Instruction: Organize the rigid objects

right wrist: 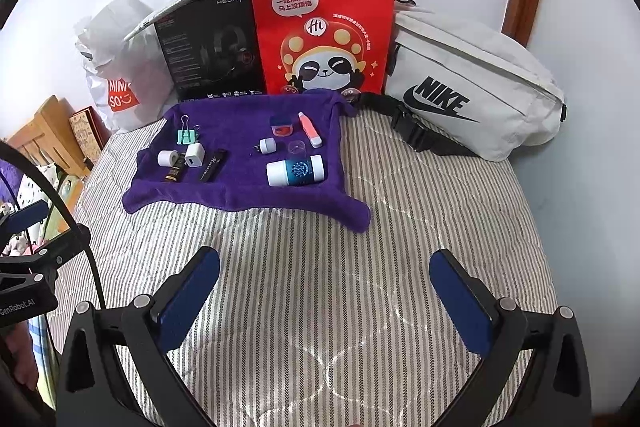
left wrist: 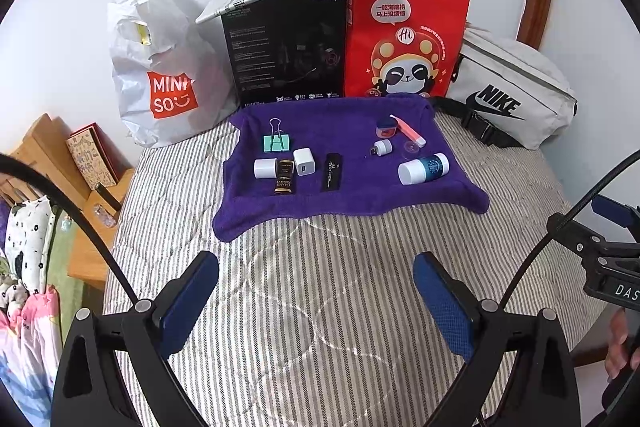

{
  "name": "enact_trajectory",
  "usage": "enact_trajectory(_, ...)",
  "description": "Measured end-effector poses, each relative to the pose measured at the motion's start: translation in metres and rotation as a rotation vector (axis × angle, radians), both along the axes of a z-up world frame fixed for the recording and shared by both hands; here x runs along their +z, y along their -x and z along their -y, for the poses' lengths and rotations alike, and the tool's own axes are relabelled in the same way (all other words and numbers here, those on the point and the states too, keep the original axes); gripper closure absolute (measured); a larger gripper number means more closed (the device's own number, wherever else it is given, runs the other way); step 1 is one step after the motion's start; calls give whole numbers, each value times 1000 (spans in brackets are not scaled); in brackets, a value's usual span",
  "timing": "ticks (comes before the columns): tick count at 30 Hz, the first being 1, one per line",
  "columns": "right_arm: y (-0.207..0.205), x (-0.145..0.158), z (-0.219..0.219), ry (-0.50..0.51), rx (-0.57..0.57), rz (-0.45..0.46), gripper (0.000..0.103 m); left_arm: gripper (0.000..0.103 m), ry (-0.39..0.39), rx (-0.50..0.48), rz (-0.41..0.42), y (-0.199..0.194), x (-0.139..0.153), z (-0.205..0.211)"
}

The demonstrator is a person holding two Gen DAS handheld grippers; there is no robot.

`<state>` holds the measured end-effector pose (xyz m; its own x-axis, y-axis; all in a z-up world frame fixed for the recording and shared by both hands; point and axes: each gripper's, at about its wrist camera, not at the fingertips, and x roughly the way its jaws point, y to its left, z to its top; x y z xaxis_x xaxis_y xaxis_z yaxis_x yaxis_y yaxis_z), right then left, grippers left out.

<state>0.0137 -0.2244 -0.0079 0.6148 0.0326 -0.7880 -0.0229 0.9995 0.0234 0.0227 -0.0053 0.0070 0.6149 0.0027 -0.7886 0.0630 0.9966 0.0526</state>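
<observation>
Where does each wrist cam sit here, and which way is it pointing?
Left wrist: rides the left gripper, low over the striped bedspread, facing the purple towel and wall; its own open fingers show, plus the right gripper at right edge.
Right wrist: rides the right gripper, same heading, set further right; its own open fingers show, the left gripper at left edge.
Shared: towel, red paper bag, Nike bag, teal-and-white bottle.

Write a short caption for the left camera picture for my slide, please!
Open left gripper above a striped bed, facing small items on a purple towel.
</observation>
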Motion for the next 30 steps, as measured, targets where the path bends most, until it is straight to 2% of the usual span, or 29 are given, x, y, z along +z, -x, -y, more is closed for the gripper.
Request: enact_trajectory(30, -2, 0, 2, 4, -2, 0, 0, 5, -17, -10, -13, -5, -2, -2)
